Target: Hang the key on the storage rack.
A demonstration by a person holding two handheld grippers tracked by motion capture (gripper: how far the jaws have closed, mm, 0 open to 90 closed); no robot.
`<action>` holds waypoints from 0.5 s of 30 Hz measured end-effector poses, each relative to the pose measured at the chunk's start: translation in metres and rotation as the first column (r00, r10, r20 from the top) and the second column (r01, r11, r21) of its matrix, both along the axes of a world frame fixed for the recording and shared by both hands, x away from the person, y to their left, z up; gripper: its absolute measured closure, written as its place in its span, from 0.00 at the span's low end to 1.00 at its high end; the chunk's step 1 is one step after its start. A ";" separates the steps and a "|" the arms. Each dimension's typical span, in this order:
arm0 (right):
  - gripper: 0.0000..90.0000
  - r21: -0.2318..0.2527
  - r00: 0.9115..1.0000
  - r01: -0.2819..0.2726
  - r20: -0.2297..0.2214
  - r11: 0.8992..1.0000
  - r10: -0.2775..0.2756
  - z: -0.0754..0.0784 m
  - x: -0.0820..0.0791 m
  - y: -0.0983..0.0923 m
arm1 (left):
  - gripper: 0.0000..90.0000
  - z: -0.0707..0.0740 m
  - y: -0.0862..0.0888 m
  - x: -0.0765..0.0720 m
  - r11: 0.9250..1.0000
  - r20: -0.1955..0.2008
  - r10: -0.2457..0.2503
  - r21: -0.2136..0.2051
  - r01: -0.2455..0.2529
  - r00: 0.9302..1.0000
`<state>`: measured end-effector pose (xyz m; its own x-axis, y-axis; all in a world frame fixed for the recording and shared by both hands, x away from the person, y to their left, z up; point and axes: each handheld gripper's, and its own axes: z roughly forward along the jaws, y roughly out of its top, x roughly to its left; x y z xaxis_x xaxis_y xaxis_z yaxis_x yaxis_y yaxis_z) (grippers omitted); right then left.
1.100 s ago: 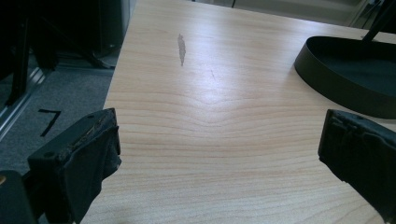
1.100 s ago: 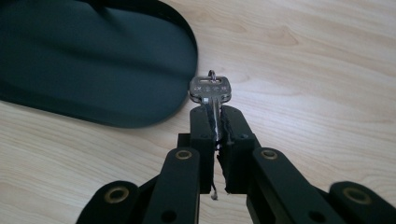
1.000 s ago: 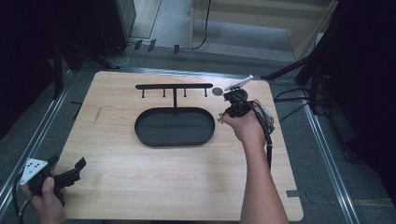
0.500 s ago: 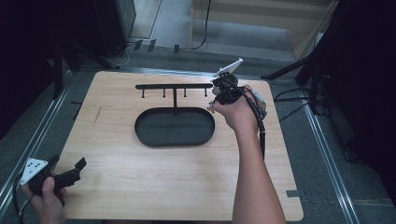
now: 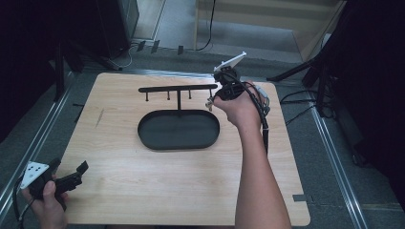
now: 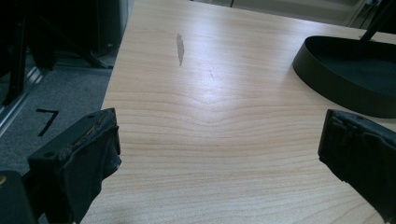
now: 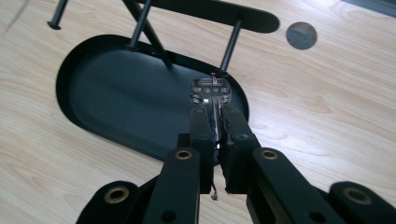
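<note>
tray: bare | right claw: pinching key | left claw: spread

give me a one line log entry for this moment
right gripper: shut on key, at rack | left gripper: open, idle

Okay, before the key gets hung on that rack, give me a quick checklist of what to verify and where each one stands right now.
1. Right gripper shut on the key: ok.
2. Key head free beyond the fingers: ok.
3. Key near the rack's end peg: ok.
4. Key hole lined up with the peg: cannot tell.
5. Left gripper open, at the table's near corner, away from the oval tray: ok.
</note>
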<state>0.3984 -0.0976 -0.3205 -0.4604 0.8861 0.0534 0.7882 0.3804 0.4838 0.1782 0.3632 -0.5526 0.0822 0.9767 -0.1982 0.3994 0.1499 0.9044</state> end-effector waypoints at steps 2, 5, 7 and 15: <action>0.95 -0.005 1.000 -0.003 0.008 1.000 0.003 0.000 0.001 0.000 | 0.00 0.000 0.000 0.000 1.000 0.001 -0.001 0.000 0.001 1.000; 0.95 0.009 1.000 0.012 0.021 1.000 -0.012 0.002 0.002 0.000 | 0.00 0.000 0.000 0.000 1.000 0.001 -0.002 0.000 0.002 1.000; 0.95 0.018 1.000 0.017 0.023 1.000 -0.017 0.003 0.003 -0.001 | 0.00 0.000 0.000 0.000 1.000 0.001 -0.002 -0.002 0.002 1.000; 0.94 0.027 0.999 0.036 0.021 0.999 -0.037 -0.001 0.010 -0.008 | 0.00 0.000 0.000 0.000 1.000 0.001 -0.003 -0.003 0.003 1.000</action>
